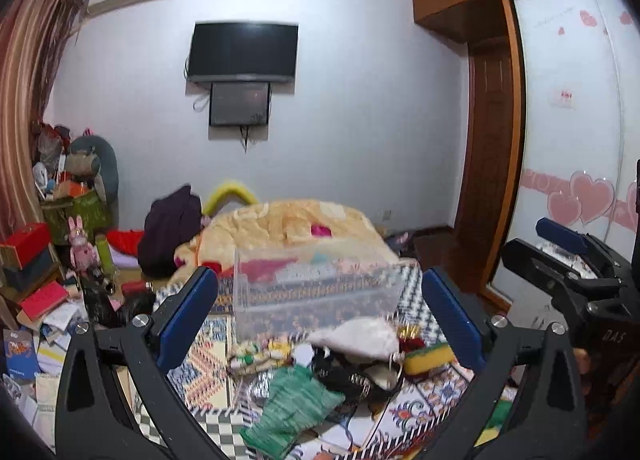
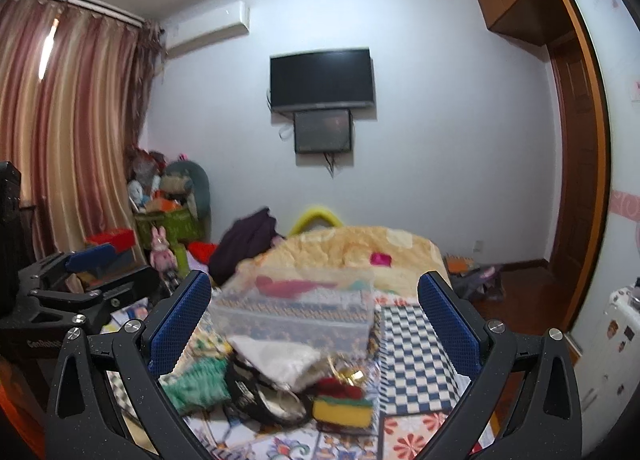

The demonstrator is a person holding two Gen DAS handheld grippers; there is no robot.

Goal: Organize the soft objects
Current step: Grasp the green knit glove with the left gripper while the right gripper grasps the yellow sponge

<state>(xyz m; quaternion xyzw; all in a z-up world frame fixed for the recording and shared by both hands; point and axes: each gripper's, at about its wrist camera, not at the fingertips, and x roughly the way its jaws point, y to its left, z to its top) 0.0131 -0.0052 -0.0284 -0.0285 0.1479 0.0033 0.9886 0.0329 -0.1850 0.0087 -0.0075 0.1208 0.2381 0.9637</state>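
A heap of soft things lies on the patterned bed cover: a green knitted cloth [image 1: 298,406] [image 2: 198,384], a white cloth [image 1: 356,338] [image 2: 280,358], a yellow-and-green sponge [image 1: 428,358] [image 2: 342,412] and a dark strap or belt [image 2: 260,396]. A clear plastic box [image 1: 316,288] [image 2: 294,310] stands just behind the heap. My left gripper [image 1: 318,322] is open and empty above the heap. My right gripper [image 2: 316,324] is open and empty too. Each gripper shows at the edge of the other's view.
A yellow quilt [image 1: 296,224] [image 2: 360,252] is bunched behind the box, with dark clothing [image 1: 172,228] to its left. Boxes, books and toys [image 1: 48,280] crowd the left side. A wardrobe [image 1: 568,132] and wooden door [image 2: 576,164] stand at right.
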